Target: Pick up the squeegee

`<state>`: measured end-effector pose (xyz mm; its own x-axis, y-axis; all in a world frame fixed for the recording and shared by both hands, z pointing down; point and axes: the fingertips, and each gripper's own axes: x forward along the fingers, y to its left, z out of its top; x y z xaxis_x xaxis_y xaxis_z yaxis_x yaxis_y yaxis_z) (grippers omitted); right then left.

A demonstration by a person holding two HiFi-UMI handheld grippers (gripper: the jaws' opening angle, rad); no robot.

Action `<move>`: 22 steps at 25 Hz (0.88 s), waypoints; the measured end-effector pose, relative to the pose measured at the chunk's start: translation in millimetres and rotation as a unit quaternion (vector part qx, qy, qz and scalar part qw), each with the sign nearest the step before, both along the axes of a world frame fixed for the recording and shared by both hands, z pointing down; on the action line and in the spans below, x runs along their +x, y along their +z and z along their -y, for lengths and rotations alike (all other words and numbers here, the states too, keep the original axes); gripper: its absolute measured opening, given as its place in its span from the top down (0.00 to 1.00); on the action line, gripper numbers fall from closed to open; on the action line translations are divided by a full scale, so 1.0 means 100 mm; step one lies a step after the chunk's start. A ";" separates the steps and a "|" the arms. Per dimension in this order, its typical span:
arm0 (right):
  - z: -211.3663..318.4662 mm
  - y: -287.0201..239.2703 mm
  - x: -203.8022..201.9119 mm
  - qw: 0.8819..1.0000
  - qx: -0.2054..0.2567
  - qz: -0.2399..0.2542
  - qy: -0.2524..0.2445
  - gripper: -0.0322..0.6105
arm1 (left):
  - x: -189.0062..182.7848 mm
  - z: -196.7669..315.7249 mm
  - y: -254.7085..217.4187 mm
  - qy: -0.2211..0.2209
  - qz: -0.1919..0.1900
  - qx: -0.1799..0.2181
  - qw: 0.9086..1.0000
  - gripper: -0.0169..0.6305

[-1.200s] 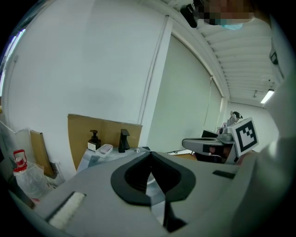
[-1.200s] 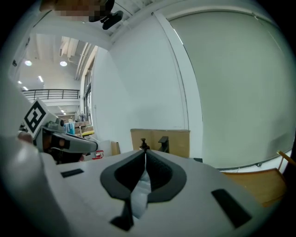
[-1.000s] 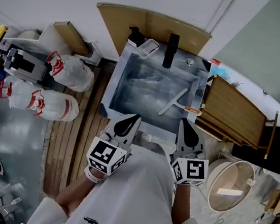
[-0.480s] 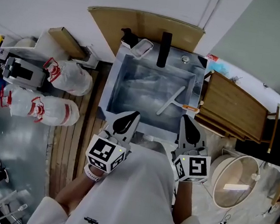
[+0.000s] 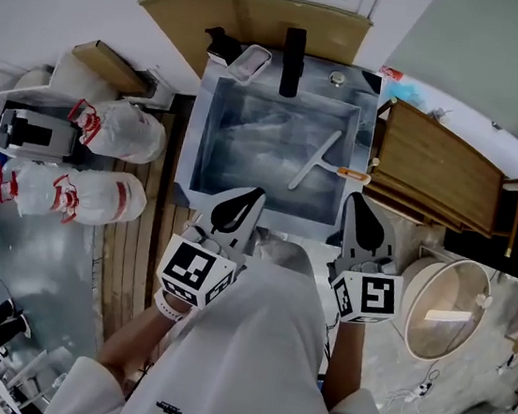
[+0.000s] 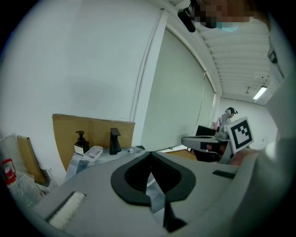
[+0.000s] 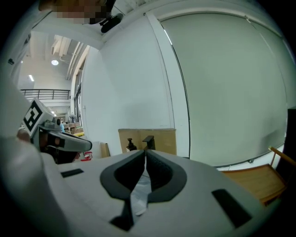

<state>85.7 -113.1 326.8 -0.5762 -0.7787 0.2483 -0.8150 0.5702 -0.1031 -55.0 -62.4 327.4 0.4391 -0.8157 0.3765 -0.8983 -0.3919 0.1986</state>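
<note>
A white T-shaped squeegee (image 5: 313, 162) lies flat on the bottom of the steel sink (image 5: 202, 146), towards its right side. Both grippers hover at the sink's front rim, short of the squeegee. My left gripper (image 5: 254, 194) is shut and holds nothing, its jaws meeting tip to tip (image 6: 149, 155). To its right, my right gripper (image 5: 355, 199) is shut and holds nothing too (image 7: 145, 152). Neither gripper view shows the squeegee, because the gripper bodies hide the sink's inside.
A black faucet (image 5: 292, 62), a soap dispenser (image 5: 219, 43) and a soap dish (image 5: 251, 62) line the sink's back edge before a cardboard sheet (image 5: 256, 16). An orange-handled tool (image 5: 355, 175) rests on the right rim. A wooden rack (image 5: 438, 178) stands right, white bags (image 5: 118, 131) left, a round basin (image 5: 443, 320) lower right.
Both grippers have edged forward to the sink's front rim and stay shut. The squeegee has not moved in the sink.
</note>
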 end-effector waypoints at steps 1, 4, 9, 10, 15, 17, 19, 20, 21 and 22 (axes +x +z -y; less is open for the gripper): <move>0.02 0.02 0.02 1.000 0.001 -0.002 0.001 0.94 | 0.02 0.02 0.02 0.004 0.002 -0.001 1.000 0.97; 0.05 0.08 0.08 1.000 0.003 -0.005 0.000 0.94 | 0.07 0.08 0.10 0.017 0.006 -0.008 1.000 0.97; 0.07 0.26 0.16 1.000 0.000 -0.012 -0.008 0.94 | 0.18 0.17 0.30 0.034 0.009 -0.021 0.999 0.97; 0.09 0.30 0.17 1.000 -0.001 -0.014 -0.008 0.94 | 0.19 0.19 0.35 0.038 0.008 -0.024 0.999 0.97; 0.17 0.49 0.25 1.000 -0.006 -0.028 -0.001 0.94 | 0.31 0.31 0.56 0.056 0.004 -0.038 0.998 0.97; 0.18 0.58 0.28 0.999 -0.009 -0.034 0.003 0.94 | 0.37 0.36 0.65 0.064 0.002 -0.042 0.997 0.97; 0.19 0.68 0.30 0.999 -0.017 -0.040 0.009 0.92 | 0.43 0.40 0.74 0.072 0.000 -0.048 0.996 0.97; 0.19 0.74 0.31 0.999 -0.022 -0.043 0.015 0.89 | 0.45 0.41 0.79 0.076 -0.001 -0.051 0.996 0.97; 0.20 0.80 0.33 0.998 -0.028 -0.047 0.023 0.86 | 0.48 0.43 0.84 0.079 -0.001 -0.053 0.995 0.97; 0.20 0.86 0.34 0.998 -0.034 -0.049 0.034 0.85 | 0.49 0.44 0.88 0.082 -0.001 -0.056 0.995 0.97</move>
<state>120.2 -133.6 412.7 -0.4926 -0.7945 0.3551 -0.8599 0.5072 -0.0581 -5.7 -106.5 415.6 0.5632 -0.6863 0.4603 -0.8240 -0.5081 0.2506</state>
